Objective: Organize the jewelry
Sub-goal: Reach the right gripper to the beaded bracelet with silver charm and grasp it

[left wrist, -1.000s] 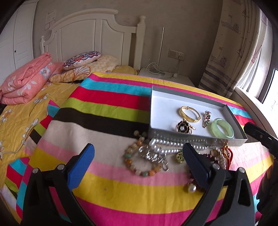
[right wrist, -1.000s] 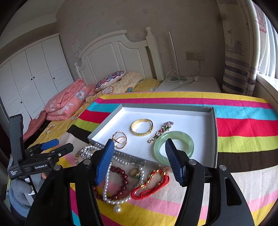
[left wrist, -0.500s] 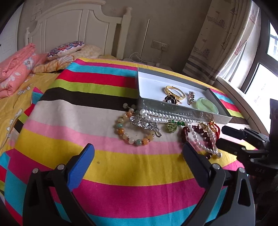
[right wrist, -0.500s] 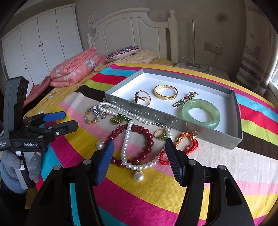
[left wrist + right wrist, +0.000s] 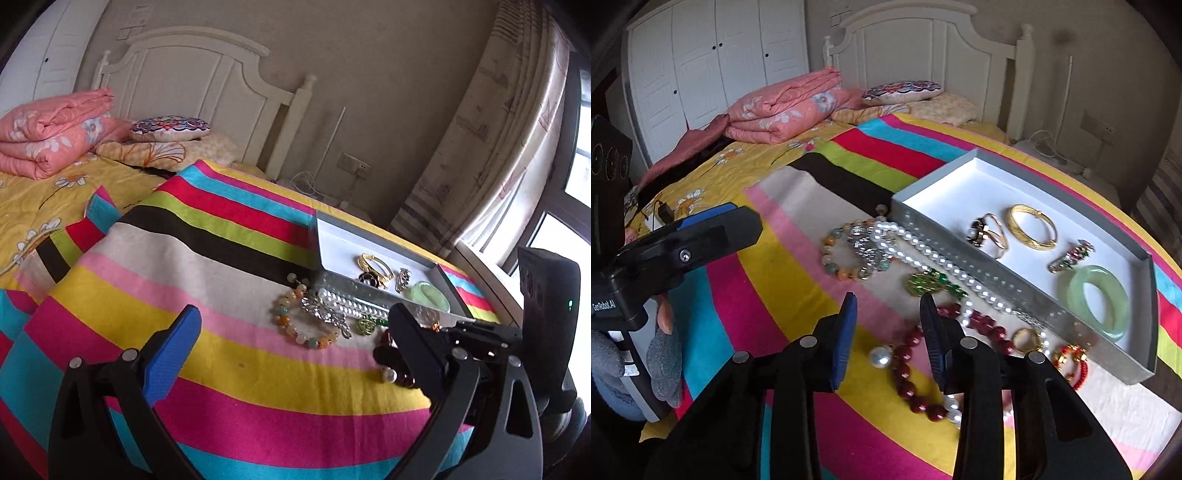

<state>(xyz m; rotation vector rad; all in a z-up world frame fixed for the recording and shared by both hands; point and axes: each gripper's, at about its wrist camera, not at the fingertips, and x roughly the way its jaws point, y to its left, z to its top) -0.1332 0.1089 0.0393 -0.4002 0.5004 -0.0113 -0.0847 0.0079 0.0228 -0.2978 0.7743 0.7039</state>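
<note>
A grey tray [image 5: 934, 175] [image 5: 332, 225] on the striped cloth holds a gold bangle [image 5: 1031, 227], a jade bangle [image 5: 1097, 301], a ring [image 5: 988, 232] and a brooch [image 5: 1071, 256]. Loose in front of it lie a pearl necklace [image 5: 923, 247], a dark red bead bracelet [image 5: 908, 380], a green pendant [image 5: 923, 282], a multicoloured bead bracelet [image 5: 831, 254] [image 5: 291, 325] and a red cord bracelet [image 5: 1071, 363]. My right gripper [image 5: 888, 310] is open and empty, above the pendant and red beads. My left gripper [image 5: 295, 325] is open wide and empty, near the bead bracelet.
The striped cloth [image 5: 184, 266] covers a bed with a folded pink quilt [image 5: 51, 133], a patterned pillow [image 5: 170, 127] and a white headboard [image 5: 195, 74]. A curtain and window [image 5: 517, 147] stand at the right. A white wardrobe [image 5: 713, 62] stands at the back left.
My right gripper has narrowed its opening and moved closer over the green pendant and red beads. My left gripper has swung left and pulled back; the right gripper now shows beside it.
</note>
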